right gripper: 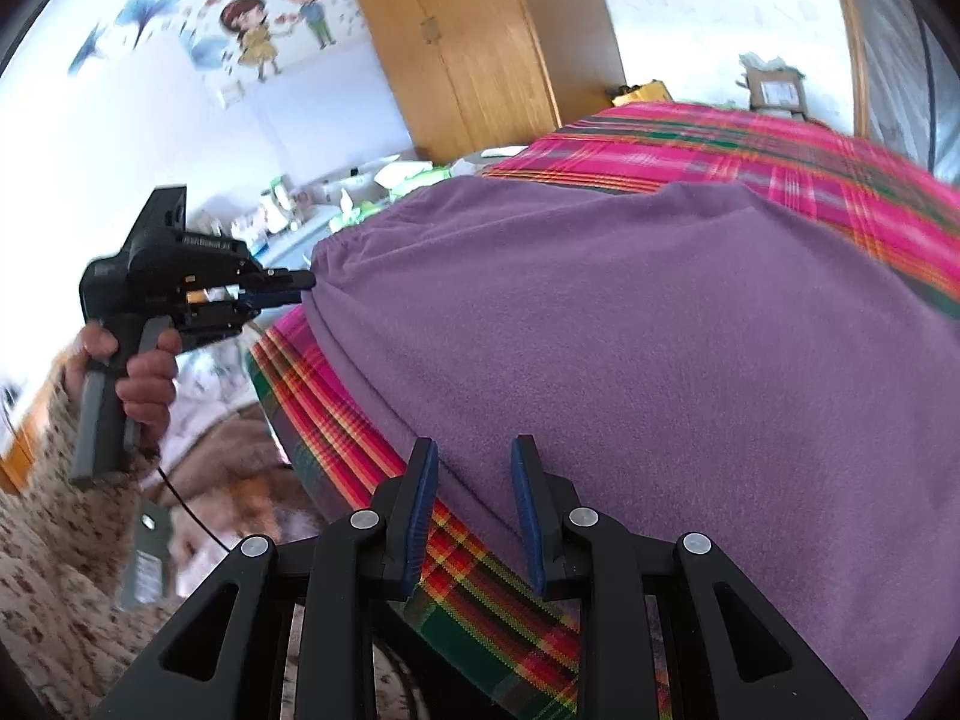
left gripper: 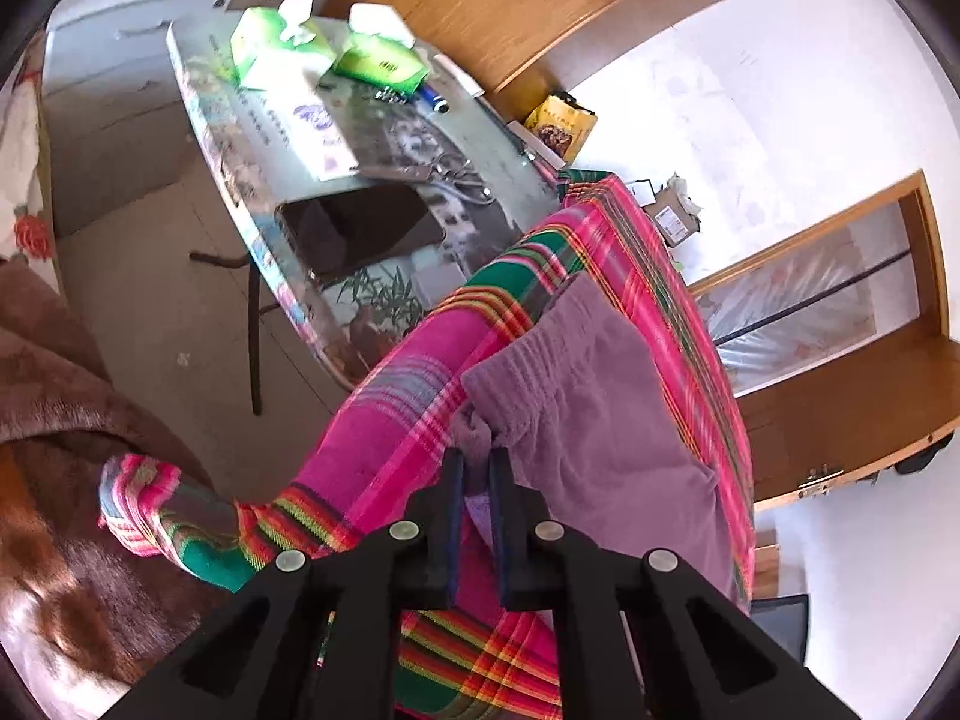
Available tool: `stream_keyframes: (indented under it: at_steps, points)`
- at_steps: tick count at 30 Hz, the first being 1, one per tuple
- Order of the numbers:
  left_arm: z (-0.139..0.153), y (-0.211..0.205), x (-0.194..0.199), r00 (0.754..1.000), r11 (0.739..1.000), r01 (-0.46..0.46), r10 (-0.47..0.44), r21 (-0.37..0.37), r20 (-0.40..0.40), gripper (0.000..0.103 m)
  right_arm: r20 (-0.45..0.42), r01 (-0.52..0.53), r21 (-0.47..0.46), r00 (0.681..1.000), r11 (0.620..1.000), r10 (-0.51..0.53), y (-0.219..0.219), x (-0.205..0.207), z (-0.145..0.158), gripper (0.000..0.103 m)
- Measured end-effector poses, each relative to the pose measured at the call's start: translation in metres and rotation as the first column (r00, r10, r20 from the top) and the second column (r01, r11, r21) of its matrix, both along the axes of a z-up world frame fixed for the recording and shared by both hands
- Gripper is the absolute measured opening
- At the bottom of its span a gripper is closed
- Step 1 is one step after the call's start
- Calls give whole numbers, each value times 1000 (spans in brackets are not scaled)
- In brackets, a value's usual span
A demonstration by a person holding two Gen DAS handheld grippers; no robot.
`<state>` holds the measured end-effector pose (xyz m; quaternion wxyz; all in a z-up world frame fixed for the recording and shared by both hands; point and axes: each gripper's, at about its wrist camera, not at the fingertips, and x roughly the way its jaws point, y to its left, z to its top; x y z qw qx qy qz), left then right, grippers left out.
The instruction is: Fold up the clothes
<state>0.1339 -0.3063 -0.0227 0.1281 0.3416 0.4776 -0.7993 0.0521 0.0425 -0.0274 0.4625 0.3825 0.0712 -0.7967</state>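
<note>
Left gripper (left gripper: 477,462): its two blue-padded fingers stand almost together and pinch a bunched corner of the purple garment (left gripper: 600,420), at the end of the ribbed waistband.
Left gripper, seen from the right wrist camera: it (right gripper: 306,288) meets the far left corner of the garment (right gripper: 630,330); one hand (right gripper: 141,372) holds its handle.
Purple garment: one piece, lying spread on the plaid cloth (left gripper: 408,420); in the left wrist view it runs from the jaws away to the right, and in the right wrist view it fills the middle and right part of the picture.
Plaid cloth: one, pink with green, yellow and red stripes; it lies under the garment and shows at its left edge and behind it (right gripper: 720,144).
Right gripper (right gripper: 474,456): the jaws are partly open, with a clear gap between the pads.
Right gripper and garment: the near hem of the garment lies in front of the fingertips and in the gap between them; the pads do not press on it, and I cannot tell if a fingertip touches the fabric.
Glass table (left gripper: 252,192): one, to the left of the cloth in the left wrist view.
On the table: two green tissue packs (left gripper: 282,48) and one dark phone (left gripper: 360,228).
Sleeve (right gripper: 54,540): one, patterned, at the lower left of the right wrist view.
</note>
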Motion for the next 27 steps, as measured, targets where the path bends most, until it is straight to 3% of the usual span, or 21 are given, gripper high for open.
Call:
stream_keyframes:
  at_steps: [4,8,10,17,18,19,27]
  points:
    - [-2,-2,3,1000,1000,-2,2,27,-19,9,-104,-53,76,993,996,61,-16,11,1,30]
    - [-4,-2,4,1000,999,0,1,46,-21,10,-271,-99,196,951,976,151,-36,30,-1,34]
    - [-6,-2,4,1000,998,0,1,60,-23,10,-291,-113,213,941,971,173,-41,33,-2,34]
    - [-9,-4,6,1000,997,6,-4,75,-27,10,-299,-116,231,936,966,184,-45,31,-1,32]
    - [-8,-4,7,1000,997,6,-4,74,-26,10,-295,-114,231,938,966,181,-45,30,-1,26]
    - [-8,-4,7,1000,997,5,-3,76,-27,10,-292,-111,232,940,966,178,-46,29,0,10]
    - [-10,-7,8,999,996,8,-6,88,-32,10,-263,-114,187,951,976,161,-37,33,11,4]
